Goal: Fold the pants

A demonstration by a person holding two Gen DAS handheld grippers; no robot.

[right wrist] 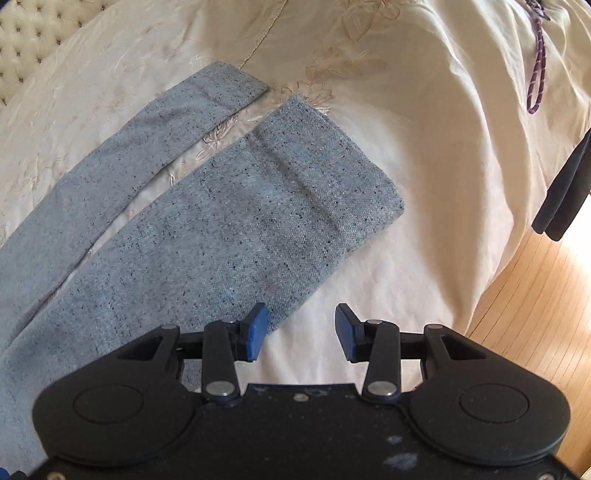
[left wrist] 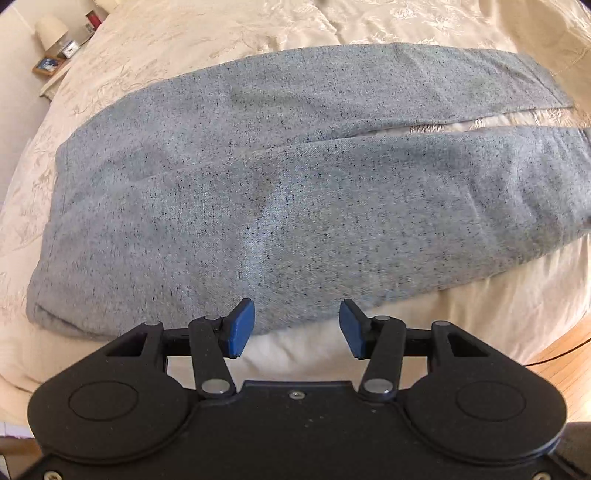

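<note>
I hold my left gripper (left wrist: 297,328) and right gripper (right wrist: 300,332) open and empty above the near edge of the pants (left wrist: 258,192), which lie flat on the bed (left wrist: 184,33).

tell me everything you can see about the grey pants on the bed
The pants are blue-grey speckled woven cloth, laid flat on a cream embroidered bedspread. The two legs lie side by side, parted by a narrow gap toward the cuffs; the nearer cuff shows a wide stitched hem. A few soft creases cross the cloth. Nothing grips them: both the left tool and the right tool hang open at the near edge.
</note>
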